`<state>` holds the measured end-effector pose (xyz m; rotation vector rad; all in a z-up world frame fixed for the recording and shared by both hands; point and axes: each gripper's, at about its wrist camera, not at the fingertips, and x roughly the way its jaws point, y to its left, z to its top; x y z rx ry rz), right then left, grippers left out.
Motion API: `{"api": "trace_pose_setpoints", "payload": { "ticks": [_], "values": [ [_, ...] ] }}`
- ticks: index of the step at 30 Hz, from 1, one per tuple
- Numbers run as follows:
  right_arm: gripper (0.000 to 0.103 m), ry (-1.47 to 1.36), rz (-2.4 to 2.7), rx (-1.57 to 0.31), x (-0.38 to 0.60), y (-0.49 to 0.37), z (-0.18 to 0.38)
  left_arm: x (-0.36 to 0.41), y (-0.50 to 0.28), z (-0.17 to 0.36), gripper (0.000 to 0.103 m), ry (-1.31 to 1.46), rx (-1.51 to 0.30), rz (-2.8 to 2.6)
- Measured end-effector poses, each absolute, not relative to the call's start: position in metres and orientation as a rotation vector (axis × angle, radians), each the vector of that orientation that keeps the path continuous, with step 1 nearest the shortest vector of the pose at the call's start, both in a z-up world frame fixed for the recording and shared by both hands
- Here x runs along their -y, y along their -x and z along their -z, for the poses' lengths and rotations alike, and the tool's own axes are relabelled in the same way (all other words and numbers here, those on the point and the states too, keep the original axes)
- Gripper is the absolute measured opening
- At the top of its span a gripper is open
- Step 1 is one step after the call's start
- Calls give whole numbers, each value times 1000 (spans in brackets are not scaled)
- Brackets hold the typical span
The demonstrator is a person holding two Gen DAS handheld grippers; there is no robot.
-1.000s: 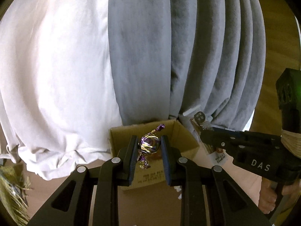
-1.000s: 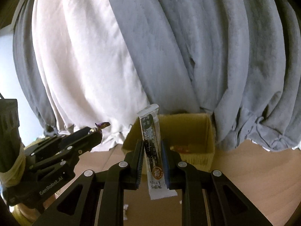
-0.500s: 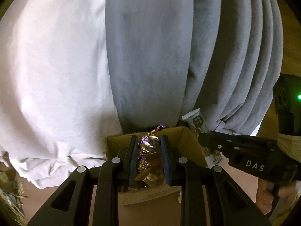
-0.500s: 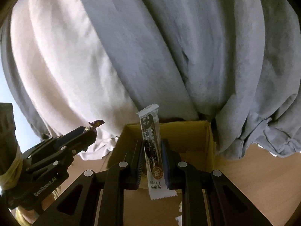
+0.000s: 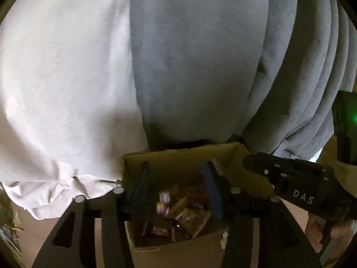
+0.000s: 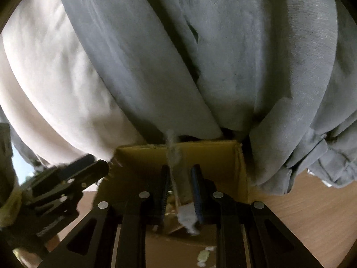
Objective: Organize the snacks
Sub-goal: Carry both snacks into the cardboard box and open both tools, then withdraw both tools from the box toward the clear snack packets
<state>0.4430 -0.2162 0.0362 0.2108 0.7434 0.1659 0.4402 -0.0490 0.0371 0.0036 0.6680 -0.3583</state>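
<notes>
Nearest the left camera, the left gripper [image 5: 176, 185] was seen with its jaws parted and opening over the cardboard box [image 5: 178, 156]. A purple-wrapped candy [image 5: 164, 203], blurred, was seen loose in the gap between the jaws, touched by neither pad, just above the heap of wrapped snacks [image 5: 189, 216] lying in the box below the fingertips. To the right of those jaws the right gripper [image 5: 247, 163] was seen reaching over the same box, with part of a hand [image 5: 316, 230] visible under it.

In the right wrist view the right gripper [image 6: 180, 178] was seen with its jaws opening as well. A long white snack stick [image 6: 174, 156], smeared by motion, stood upright between them; the pads no longer appeared to be pressed on it, though the blur left this uncertain. Its lower end was seen down among the packets under the fingertips. The left gripper [image 6: 104, 167] was seen to the left of these jaws at the box's left edge.

Beyond both pairs of jaws the far wall of the box was backed by a grey curtain [image 5: 200, 67] and a white curtain [image 5: 67, 78], both hanging down to the wooden floor [image 6: 301, 212].
</notes>
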Motion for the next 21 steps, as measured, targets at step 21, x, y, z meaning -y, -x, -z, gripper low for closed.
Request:
{"api": "trace_pose_setpoints", "payload": {
  "ticks": [21],
  "values": [
    [39,-202,-206,-754,187,-352,-28,7,-335,-23,55,32,-752,260]
  ]
}}
